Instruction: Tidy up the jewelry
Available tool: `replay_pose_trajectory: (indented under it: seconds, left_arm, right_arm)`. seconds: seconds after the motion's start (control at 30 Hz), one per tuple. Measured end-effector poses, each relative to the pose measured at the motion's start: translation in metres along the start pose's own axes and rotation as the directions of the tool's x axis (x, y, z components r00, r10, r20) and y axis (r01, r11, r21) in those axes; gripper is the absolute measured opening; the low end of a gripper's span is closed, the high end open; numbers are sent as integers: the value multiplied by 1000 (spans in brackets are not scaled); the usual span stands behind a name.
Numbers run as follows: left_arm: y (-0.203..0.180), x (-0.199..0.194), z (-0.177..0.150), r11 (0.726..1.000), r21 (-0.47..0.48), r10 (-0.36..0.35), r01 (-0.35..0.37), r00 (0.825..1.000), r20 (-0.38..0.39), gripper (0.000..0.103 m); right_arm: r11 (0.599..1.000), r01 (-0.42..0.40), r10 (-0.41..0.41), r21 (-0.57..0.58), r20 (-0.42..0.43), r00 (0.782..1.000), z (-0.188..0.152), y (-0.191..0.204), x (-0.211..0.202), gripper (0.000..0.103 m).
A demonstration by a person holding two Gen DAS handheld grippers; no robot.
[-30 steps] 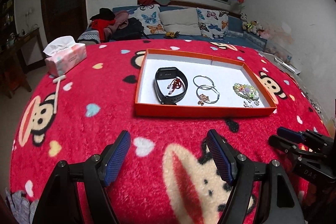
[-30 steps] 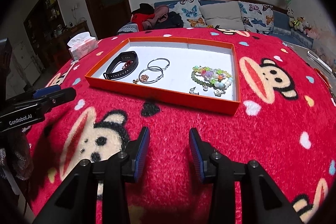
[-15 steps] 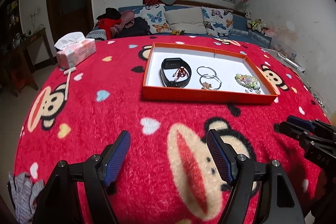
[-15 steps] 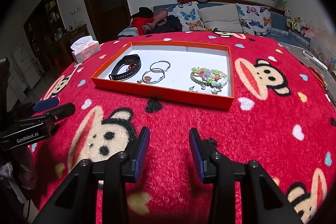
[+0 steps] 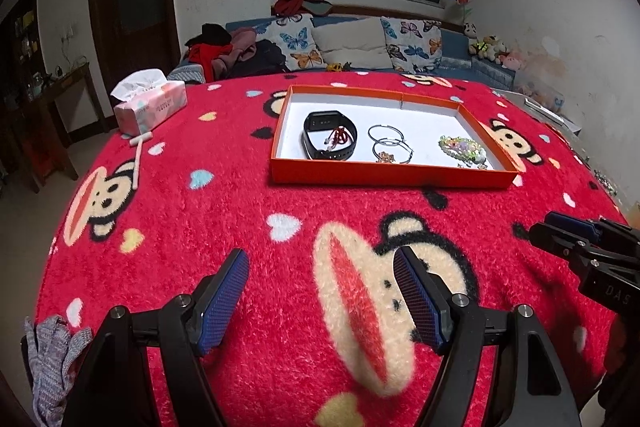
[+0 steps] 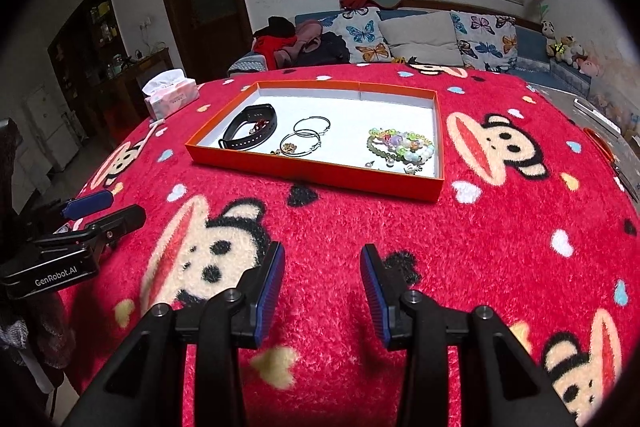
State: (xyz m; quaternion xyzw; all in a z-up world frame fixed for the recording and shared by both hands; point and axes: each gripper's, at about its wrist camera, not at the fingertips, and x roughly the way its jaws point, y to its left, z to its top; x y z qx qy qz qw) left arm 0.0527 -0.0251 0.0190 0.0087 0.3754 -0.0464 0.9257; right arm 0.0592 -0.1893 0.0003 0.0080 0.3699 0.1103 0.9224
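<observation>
- Fingers of the left gripper (image 5: 322, 293) stand wide apart and grasp nothing; fingers of the right gripper (image 6: 322, 291) stand narrower, also released, with only red plush between them.
- All the jewelry lies in the orange tray (image 6: 320, 173), in the upper middle of both views, well apart from both grippers.
- Black wristband (image 5: 330, 141), at the tray's left, looks light and rubbery; pinching its strap edge seems best. A small red charm (image 5: 338, 137) lies inside its loop.
- Hoop earrings (image 5: 390, 143) are thin, stiff wire lying flat, likely slippery and hard to get under.
- Beaded bracelets (image 6: 402, 145) at the tray's right look loose and floppy, and would drape when lifted.
- Worktop carries a fuzzy red monkey-print blanket (image 5: 248, 227), soft and snag-prone.
- Tissue pack (image 5: 150, 105) sits upper left; sofa (image 5: 360, 47) beyond.
</observation>
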Motion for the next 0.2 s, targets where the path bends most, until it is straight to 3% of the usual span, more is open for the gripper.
replay_pose_trajectory:
  seconds: [0.2]
  left_arm:
    - [-1,-3,0,1000,-1,-2,2,1000,3,79]
  right_arm:
    - [1000,-5,5,1,-2,1000,-1,0,-2,43]
